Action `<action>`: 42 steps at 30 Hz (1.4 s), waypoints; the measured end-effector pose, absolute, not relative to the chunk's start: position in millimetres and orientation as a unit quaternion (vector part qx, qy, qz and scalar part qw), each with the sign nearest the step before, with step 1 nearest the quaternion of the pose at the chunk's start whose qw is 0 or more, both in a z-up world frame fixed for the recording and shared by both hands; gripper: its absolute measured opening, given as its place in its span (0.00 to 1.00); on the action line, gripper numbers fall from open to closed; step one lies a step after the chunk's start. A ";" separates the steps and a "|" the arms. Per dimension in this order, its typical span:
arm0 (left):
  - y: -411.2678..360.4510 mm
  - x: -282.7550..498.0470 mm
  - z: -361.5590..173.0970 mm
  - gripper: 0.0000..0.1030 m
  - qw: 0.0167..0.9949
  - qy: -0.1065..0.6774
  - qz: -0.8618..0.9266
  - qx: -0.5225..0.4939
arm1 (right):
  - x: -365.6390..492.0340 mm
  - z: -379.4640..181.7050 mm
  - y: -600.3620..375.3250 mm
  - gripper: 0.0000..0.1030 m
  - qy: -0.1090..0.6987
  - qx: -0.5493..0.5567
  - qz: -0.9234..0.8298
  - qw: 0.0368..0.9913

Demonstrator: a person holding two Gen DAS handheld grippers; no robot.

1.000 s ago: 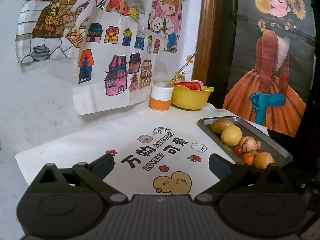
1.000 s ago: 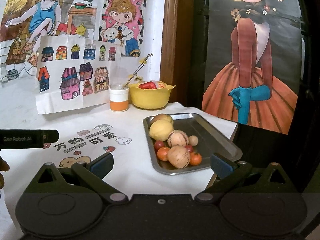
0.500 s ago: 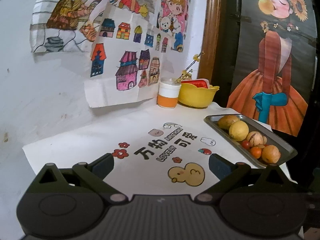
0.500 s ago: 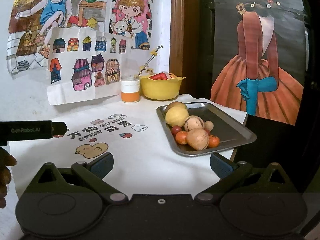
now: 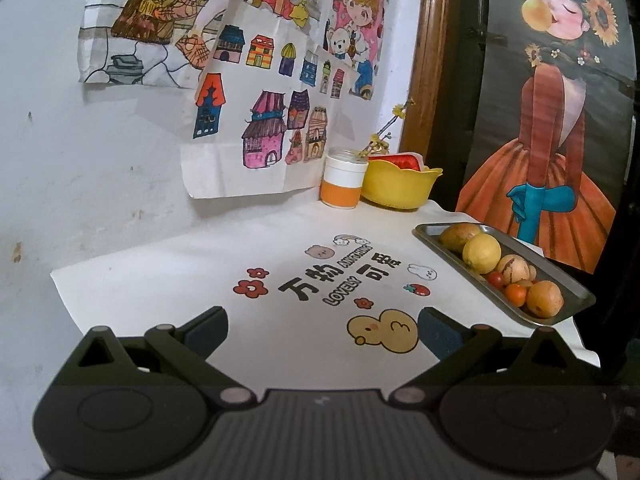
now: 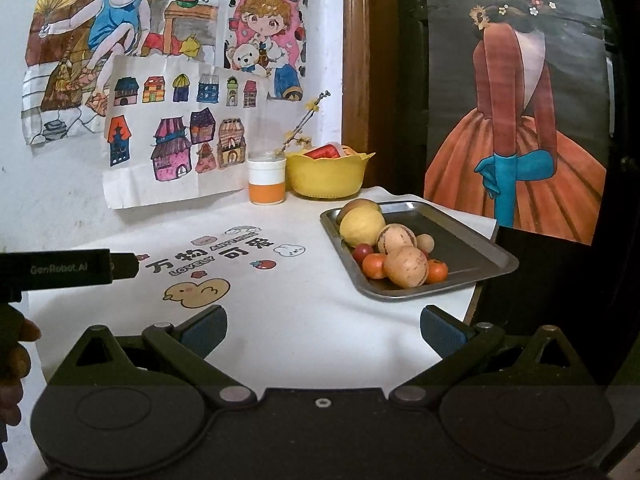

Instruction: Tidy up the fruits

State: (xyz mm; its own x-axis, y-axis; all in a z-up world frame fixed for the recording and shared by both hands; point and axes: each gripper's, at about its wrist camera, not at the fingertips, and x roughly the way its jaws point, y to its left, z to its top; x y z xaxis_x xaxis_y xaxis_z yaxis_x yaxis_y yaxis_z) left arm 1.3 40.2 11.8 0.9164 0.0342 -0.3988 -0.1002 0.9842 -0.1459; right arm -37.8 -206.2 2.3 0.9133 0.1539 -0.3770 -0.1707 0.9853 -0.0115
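At the far left of the right wrist view the left gripper (image 6: 124,266) reaches in over the white printed cloth (image 6: 280,340), a hand (image 6: 14,360) behind it at the frame edge; from its own camera its fingers stand wide apart with nothing between them. Further right, at the back by the wall, an orange-and-white cup (image 6: 267,182) stands just beside a yellow bowl (image 6: 326,180) that holds something red. Right again lies the metal tray (image 6: 472,256), and all the fruit in sight is heaped in its near-left part: a yellow lemon (image 6: 362,226), a brownish fruit (image 6: 360,205) behind it, two speckled tan fruits (image 6: 406,266), and small red and orange tomatoes (image 6: 374,266) tucked around them. The right gripper (image 6: 322,330) hovers low in front, its fingers also spread wide and empty.

No fruit lies loose on the cloth (so the heap could be a gathered result, or a pile waiting to be sorted into the bowl); the pictures do not settle which.

The bowl's contents are mostly hidden by its rim, and the smaller fruits are partly covered by the larger ones. The table's right edge falls into shadow.
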 end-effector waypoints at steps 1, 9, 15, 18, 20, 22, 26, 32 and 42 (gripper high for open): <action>40.6 0.8 10.7 1.00 0.975 0.201 0.034 -0.082 | -37.8 1.8 -206.5 0.99 0.191 -0.020 0.081 0.978; 46.0 -2.0 0.8 1.00 0.972 0.206 0.038 -0.103 | -41.0 -2.0 -212.0 0.99 0.181 -0.007 0.074 0.981; 45.8 -5.6 -0.9 1.00 0.974 0.199 0.042 -0.100 | -42.8 -5.7 -213.8 0.99 0.173 0.000 0.075 0.982; 45.4 -6.8 -0.9 1.00 0.974 0.198 0.042 -0.102 | -42.8 -6.1 -213.3 0.99 0.175 -0.002 0.075 0.982; 45.0 -6.3 -1.0 1.00 0.973 0.201 0.040 -0.103 | -43.0 -6.5 -212.9 0.99 0.176 -0.002 0.078 0.981; 44.4 -6.3 -0.9 1.00 0.973 0.201 0.039 -0.103 | -43.0 -7.0 -211.8 0.99 0.176 -0.002 0.080 0.981; 42.5 -6.2 -0.9 1.00 0.974 0.202 0.037 -0.100 | -43.3 -7.6 -211.3 0.99 0.176 -0.001 0.082 0.981; 41.6 -6.2 -1.1 1.00 0.974 0.203 0.037 -0.098 | -43.5 -8.1 -211.9 0.99 0.175 0.004 0.079 0.981; 41.7 -6.1 -3.3 1.00 0.972 0.208 0.037 -0.102 | -43.3 -8.9 -212.5 0.99 0.178 0.009 0.078 0.981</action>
State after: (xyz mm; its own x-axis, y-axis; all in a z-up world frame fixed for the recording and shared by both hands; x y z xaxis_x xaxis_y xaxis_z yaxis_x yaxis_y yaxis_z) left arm -6.1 41.7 -3.3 0.9104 0.0300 -0.4125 -0.1147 0.9765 -0.1822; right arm -43.3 -212.5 -8.9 0.9246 0.1567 -0.3472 -0.1506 0.9876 0.0446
